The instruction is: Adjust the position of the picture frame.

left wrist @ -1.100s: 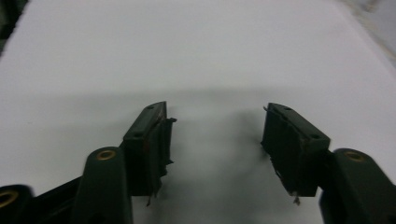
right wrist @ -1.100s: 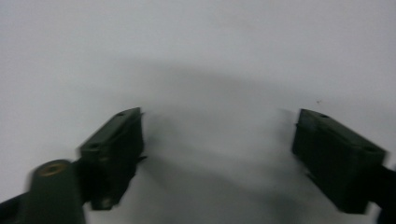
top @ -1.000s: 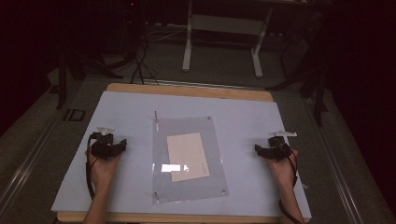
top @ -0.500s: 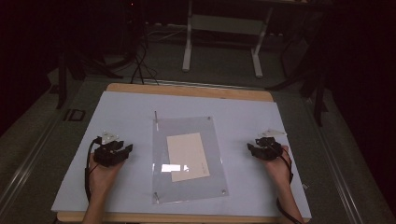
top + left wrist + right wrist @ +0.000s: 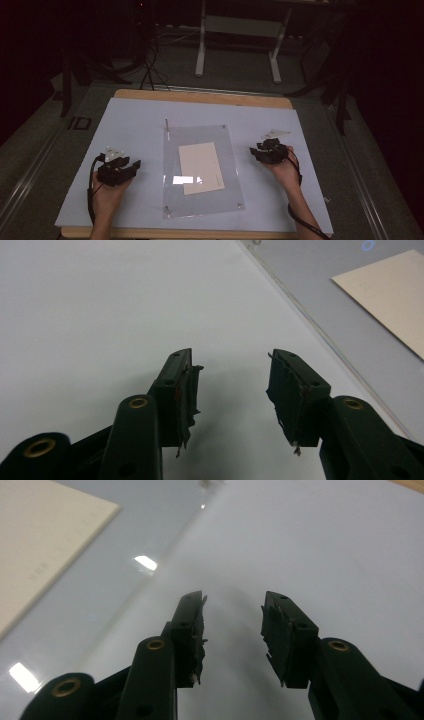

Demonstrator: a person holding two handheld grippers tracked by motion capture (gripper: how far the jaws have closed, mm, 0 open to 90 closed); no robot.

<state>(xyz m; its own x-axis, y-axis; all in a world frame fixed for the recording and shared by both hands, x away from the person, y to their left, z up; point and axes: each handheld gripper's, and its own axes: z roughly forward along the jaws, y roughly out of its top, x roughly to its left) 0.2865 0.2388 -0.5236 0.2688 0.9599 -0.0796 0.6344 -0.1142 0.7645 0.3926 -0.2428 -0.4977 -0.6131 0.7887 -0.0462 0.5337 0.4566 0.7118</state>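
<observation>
At the near edge of the table, the person's left hand holds the left gripper low over the pale blue mat; its jaws stand wide apart with nothing between them (the torn padding on their inner faces shows in the left gripper view), and they point toward the middle of the table. Across from it, the right hand holds the right gripper, jaws also wide and empty, aimed inward at the right edge of the clear acrylic sheet. That sheet lies flat on the mat between the two grippers, touching neither, its long axis running from the near edge toward the far edge with a slight tilt. Under or on it (which one cannot be told) lies a cream card, long axis the same way, its near end swung a little to the right. Beyond the wooden tabletop's far edge stand a white frame's legs on the dark floor.
</observation>
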